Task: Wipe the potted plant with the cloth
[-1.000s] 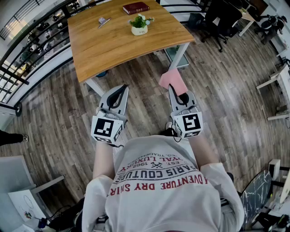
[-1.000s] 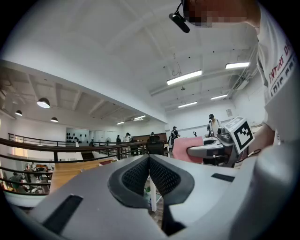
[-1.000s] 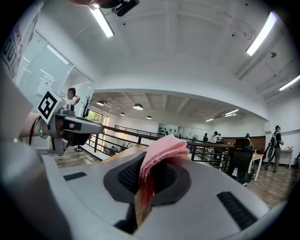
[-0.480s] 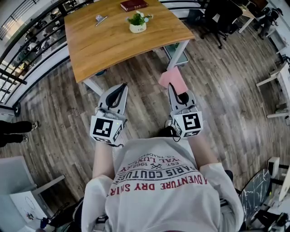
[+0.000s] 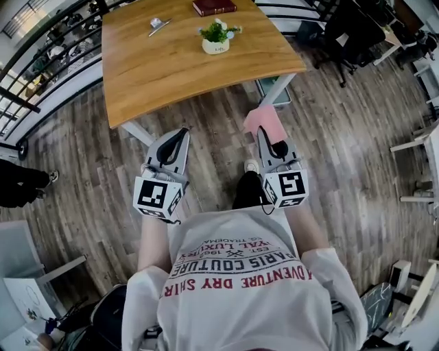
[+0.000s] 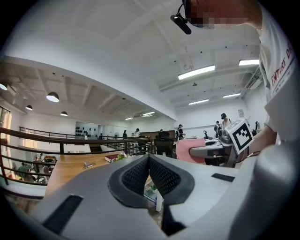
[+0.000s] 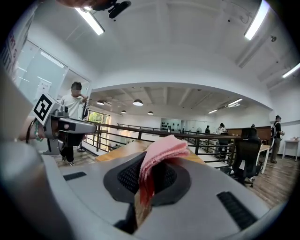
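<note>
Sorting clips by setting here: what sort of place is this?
Probably an open-plan office on an upper level: a wooden table, black office chairs, and a railing along the floor's edge.

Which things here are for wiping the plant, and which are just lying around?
For the job: potted plant; pink cloth; right hand-held gripper, clamped on the cloth.

Just lying about: red book; small silver object; black office chair.

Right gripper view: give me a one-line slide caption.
Right gripper clamps a pink cloth, with the wooden table ahead.
</note>
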Demonstrator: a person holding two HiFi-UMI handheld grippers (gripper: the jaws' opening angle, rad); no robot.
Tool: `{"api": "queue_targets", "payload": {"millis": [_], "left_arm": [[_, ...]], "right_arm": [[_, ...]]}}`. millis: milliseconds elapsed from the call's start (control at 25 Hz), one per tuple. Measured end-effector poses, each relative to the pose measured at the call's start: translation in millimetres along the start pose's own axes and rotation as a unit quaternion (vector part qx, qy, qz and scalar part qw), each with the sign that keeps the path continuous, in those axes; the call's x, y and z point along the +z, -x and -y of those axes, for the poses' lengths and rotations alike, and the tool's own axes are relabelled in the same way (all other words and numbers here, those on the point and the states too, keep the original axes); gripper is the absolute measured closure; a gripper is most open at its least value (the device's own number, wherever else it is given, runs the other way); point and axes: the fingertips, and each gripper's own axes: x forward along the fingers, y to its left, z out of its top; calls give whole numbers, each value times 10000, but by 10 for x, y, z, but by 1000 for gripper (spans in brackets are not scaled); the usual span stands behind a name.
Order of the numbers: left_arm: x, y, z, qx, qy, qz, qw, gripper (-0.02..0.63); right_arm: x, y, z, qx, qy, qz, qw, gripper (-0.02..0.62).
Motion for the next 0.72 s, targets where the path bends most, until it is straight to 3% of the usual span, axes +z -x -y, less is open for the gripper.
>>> {"api": "queue_targets", "payload": {"millis": [280,720], "left_arm": [[-84,-965,-228,644,137,-145,9977,589],[-135,-2457,-436,1595,359,-259,9862,589]], "right_arm": [[-118,-815,751,569,-33,-43,9984,560],[-232,-1964,1994,1452,248,-188,9889,560]]}}
